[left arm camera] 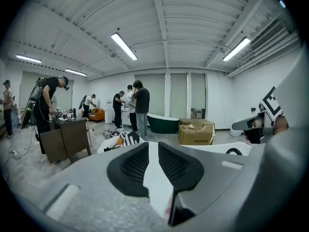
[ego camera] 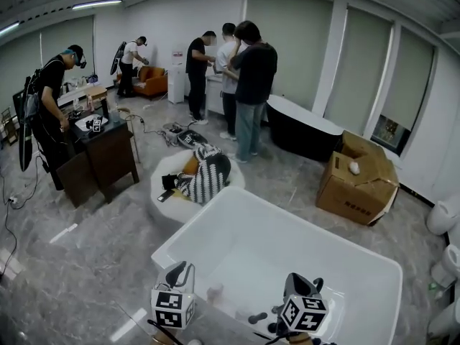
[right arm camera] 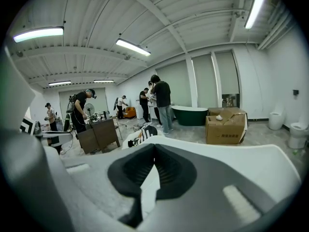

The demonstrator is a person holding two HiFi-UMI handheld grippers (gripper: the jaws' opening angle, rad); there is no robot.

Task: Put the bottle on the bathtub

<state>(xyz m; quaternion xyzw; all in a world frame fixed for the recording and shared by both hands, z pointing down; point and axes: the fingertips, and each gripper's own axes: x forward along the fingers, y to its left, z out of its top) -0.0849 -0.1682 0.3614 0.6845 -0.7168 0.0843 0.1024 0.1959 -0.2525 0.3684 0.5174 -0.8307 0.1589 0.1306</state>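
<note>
Print on the cardboard box point(ego camera: 359, 185), beyond the white bathtub point(ego camera: 309, 225), is too small to read. Only the head view shows what looks like a small pale bottle point(ego camera: 214, 292) inside the bathtub's near end, just past the left gripper point(ego camera: 180, 272), whose fingers stand slightly apart and empty. The fingers of the right gripper point(ego camera: 302, 284) meet at their tips.

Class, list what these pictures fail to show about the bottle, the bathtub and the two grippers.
1. Bottle: head view, the small items in the white bathtub are too small to name.
2. Hands: the head view's bottom edge cuts them off below the left gripper and right gripper.
3. Tub floor: both gripper views, hidden by each gripper's own body.
</note>
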